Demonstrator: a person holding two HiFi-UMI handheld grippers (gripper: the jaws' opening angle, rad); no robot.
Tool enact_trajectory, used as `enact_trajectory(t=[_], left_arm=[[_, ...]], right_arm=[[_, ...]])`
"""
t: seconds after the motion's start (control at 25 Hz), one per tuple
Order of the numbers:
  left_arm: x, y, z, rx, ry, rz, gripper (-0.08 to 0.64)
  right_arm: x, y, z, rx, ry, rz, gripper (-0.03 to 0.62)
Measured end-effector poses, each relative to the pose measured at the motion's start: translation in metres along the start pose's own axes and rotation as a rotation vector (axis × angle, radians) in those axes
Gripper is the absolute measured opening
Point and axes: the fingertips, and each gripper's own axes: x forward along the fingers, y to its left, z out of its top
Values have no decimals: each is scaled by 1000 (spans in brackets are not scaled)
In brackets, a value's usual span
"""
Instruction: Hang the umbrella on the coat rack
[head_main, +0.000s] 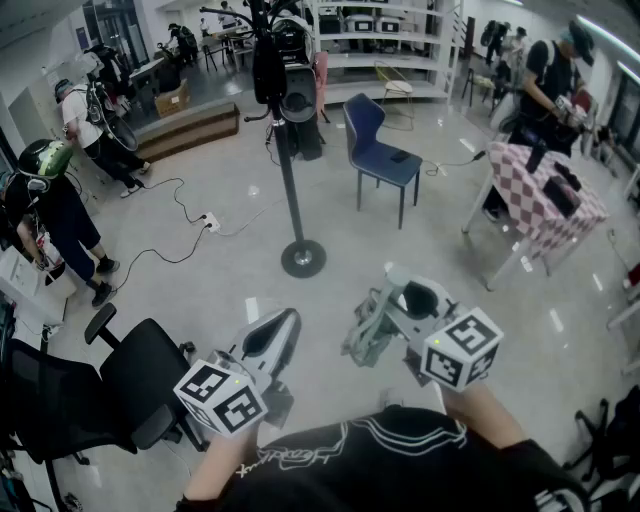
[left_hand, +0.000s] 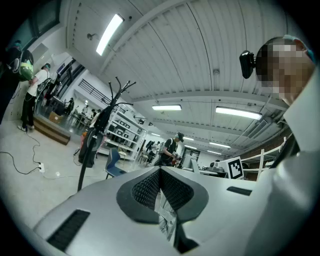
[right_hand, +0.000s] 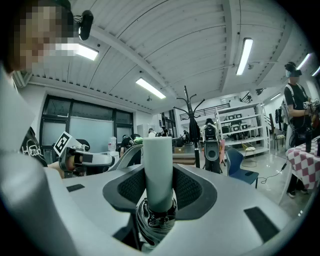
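Note:
The black coat rack (head_main: 290, 170) stands on a round base out across the floor, with dark bags hung near its top; it also shows in the left gripper view as a coat rack (left_hand: 95, 145) and far off in the right gripper view as a coat rack (right_hand: 192, 112). My right gripper (head_main: 400, 297) is shut on the folded grey-green umbrella (head_main: 365, 335). Its pale handle (right_hand: 158, 170) stands between the pads and the bunched canopy (right_hand: 155, 222) sits below. My left gripper (head_main: 285, 322) is held beside it, level, its tips (left_hand: 160, 172) together and nothing clearly held.
A blue chair (head_main: 380, 150) stands right of the rack. A checked-cloth table (head_main: 545, 195) is at the right, a black office chair (head_main: 140, 390) at my near left. A power strip with cables (head_main: 210, 220) lies left of the rack. Several people stand around the room's edges.

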Motion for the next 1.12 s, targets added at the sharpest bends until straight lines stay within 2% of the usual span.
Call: enact_trajectory(t=[0.64, 0.84, 1.12], left_arm=[[-27, -7, 3, 47, -16, -3, -2], [-26, -3, -1, 29, -13, -5, -2], [-8, 19, -7, -14, 1, 17, -2]], right_arm=[[-11, 25, 10, 20, -32, -26, 161], [-8, 28, 7, 15, -19, -19, 161], [7, 10, -2, 60, 4, -9, 161]])
